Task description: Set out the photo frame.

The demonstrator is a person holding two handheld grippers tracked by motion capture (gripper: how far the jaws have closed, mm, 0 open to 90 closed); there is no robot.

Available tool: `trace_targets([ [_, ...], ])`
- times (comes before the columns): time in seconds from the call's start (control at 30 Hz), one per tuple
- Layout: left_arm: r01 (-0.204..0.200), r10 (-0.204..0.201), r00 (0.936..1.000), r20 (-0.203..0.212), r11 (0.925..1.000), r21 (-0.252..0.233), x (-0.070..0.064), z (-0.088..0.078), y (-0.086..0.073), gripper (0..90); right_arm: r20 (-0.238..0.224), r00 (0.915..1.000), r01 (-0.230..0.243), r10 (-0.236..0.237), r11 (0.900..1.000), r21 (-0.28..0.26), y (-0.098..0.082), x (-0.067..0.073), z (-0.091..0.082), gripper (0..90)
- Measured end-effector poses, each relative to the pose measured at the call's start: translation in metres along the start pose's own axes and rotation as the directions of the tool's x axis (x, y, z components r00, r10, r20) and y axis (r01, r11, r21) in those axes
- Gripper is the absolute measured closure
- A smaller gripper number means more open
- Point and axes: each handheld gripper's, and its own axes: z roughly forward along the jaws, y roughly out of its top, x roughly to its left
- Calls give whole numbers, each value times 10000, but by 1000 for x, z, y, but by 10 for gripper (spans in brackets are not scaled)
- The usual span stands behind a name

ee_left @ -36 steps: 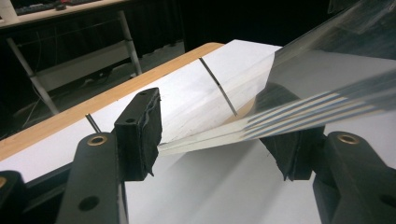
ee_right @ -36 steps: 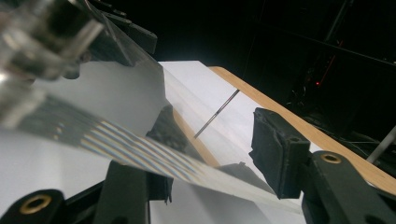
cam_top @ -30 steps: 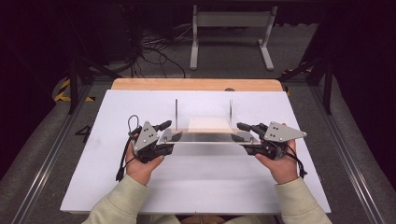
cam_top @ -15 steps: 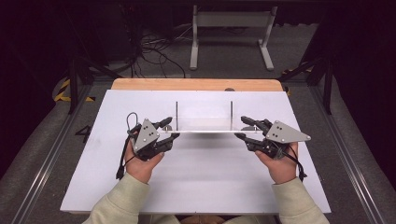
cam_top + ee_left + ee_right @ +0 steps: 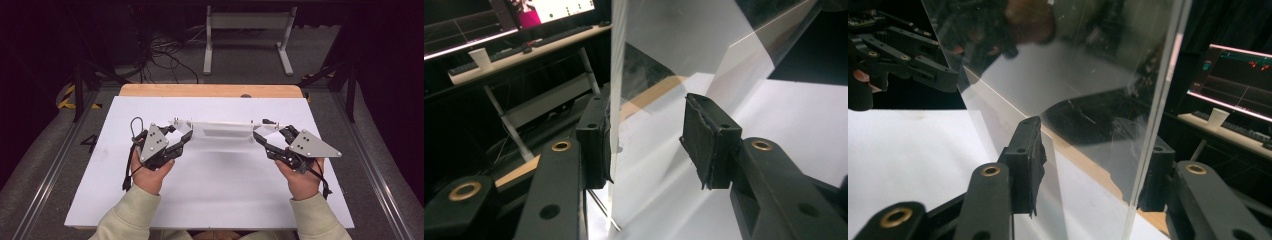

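High view: the left gripper [image 5: 176, 141] and right gripper [image 5: 263, 141] each have just been closing their jaws onto an end wall of the clear, glossy acrylic open box [image 5: 222, 131], grasped just above the matte white tabletop [image 5: 215, 195].

clear box [image 5: 1058, 75] – top cut off | far pad hidden (behind wall)

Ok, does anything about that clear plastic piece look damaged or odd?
Only light wear: the clear plastic panel carries fine scratches and cloudy smears across its face, plain in the right gripper view. I see no cracks or chips.
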Motion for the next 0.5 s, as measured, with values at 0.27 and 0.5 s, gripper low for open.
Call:
trace_targets([
  [0.27, 254, -254, 9996, 158, 9997, -10, -5, -7, 13, 580, 243, 9994, -240, 246, 9994, -247, 13, 0, -8, 544],
  [0.5, 376, -380, 9991, 191, 9991, 211, -8, -14, 20, 578, 203, 9982, -562, 565, 9983, -153, 20, 3, -12, 539],
])
